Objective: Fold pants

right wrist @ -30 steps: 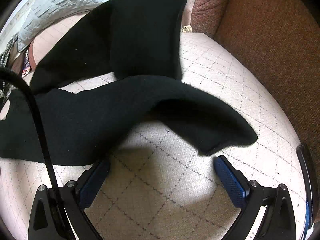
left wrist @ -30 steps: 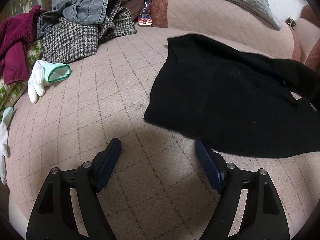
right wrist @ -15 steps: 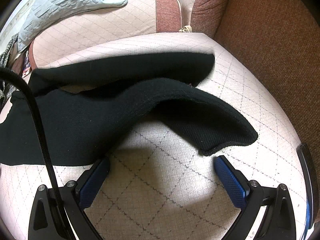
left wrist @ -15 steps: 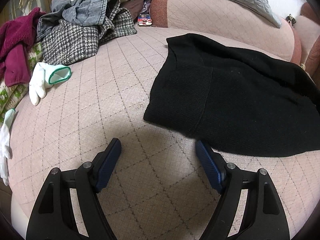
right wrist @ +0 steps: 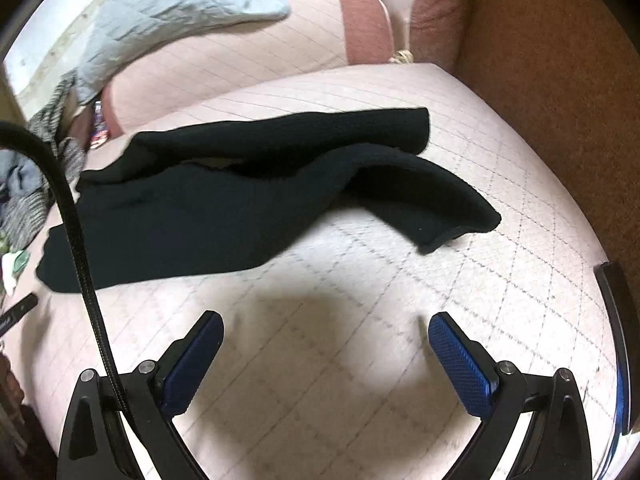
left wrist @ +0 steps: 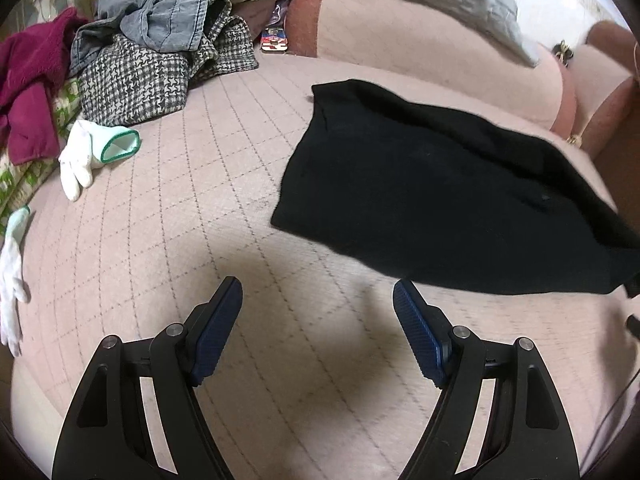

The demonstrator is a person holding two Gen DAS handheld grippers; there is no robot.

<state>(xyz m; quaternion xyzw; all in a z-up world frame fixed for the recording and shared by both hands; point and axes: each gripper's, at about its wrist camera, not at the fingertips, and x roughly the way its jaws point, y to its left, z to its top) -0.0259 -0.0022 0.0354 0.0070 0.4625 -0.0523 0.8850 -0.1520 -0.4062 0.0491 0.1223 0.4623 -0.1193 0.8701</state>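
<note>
Pants (left wrist: 440,184) black, unlabelled; both jaws apart, empty.

Blk pants (right wrist: 224,208) flat on sofa (right wrist: 360,360)

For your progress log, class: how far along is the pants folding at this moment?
Done: the black pants lie on the pink quilted cover, one leg roughly over the other, its end still curling off to the side. In hand: nothing; the left hand-held gripper and right hand-held gripper are open and empty. Left: aligning legs, folding crosswise.
</note>
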